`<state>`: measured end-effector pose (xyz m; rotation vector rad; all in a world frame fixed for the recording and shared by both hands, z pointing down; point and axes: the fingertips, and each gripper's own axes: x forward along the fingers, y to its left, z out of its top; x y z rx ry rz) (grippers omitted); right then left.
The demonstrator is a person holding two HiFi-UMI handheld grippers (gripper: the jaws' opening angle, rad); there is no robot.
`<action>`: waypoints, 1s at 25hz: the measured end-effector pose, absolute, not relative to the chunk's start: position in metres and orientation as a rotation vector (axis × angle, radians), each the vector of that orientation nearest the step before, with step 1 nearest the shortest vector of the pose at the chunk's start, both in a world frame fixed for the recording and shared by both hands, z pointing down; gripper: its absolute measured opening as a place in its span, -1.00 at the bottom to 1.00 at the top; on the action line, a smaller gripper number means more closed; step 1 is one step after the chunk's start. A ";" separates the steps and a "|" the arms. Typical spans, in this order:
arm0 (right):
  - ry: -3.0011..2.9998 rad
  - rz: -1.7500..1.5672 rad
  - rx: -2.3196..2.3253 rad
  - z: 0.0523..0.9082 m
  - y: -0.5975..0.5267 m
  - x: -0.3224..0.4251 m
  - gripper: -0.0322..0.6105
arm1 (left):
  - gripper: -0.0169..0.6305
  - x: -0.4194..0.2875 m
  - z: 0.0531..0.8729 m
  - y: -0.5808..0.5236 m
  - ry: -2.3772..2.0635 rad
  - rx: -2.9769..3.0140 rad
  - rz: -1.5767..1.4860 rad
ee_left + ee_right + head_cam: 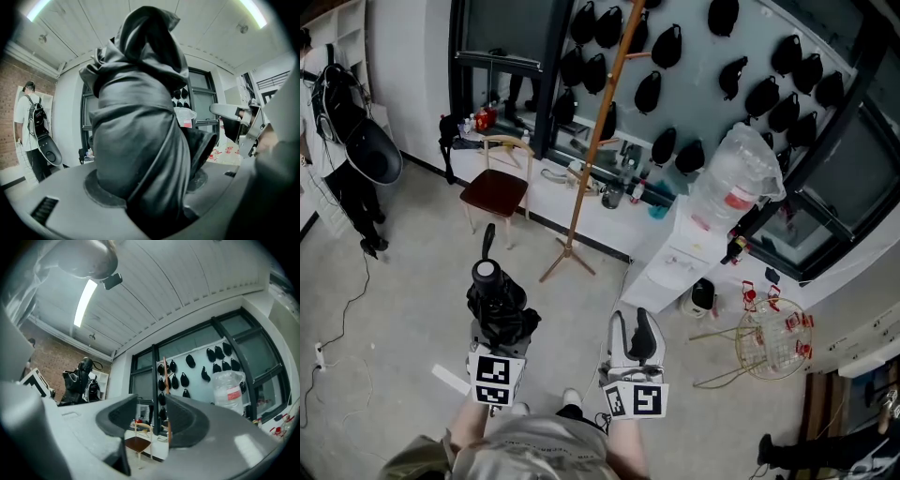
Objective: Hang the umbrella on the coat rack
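A folded black umbrella [495, 300] stands upright in my left gripper [498, 325], whose jaws are shut on its bundled canopy; its strap [487, 242] sticks up above. In the left gripper view the umbrella [140, 131] fills the middle and hides the room ahead. My right gripper [634, 339] is to the right of it, open, with nothing between its fingers. The coat rack [592, 155], a tall wooden pole on splayed feet, stands ahead on the floor. The right gripper view shows the coat rack [165, 394] through the gap of the jaws.
A wooden chair [495, 192] with a red seat stands left of the rack. A water dispenser [712, 225] with a big bottle is to the right, a wire basket [769, 342] beyond it. Black caps [750, 89] hang on the wall. A person [342, 141] stands far left.
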<state>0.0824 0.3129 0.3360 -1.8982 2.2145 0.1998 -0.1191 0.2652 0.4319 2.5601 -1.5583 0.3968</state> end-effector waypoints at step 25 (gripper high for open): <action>2.379 0.113 -1.749 0.349 0.251 0.194 0.11 | -0.08 -0.029 0.434 0.235 -1.762 2.367 0.392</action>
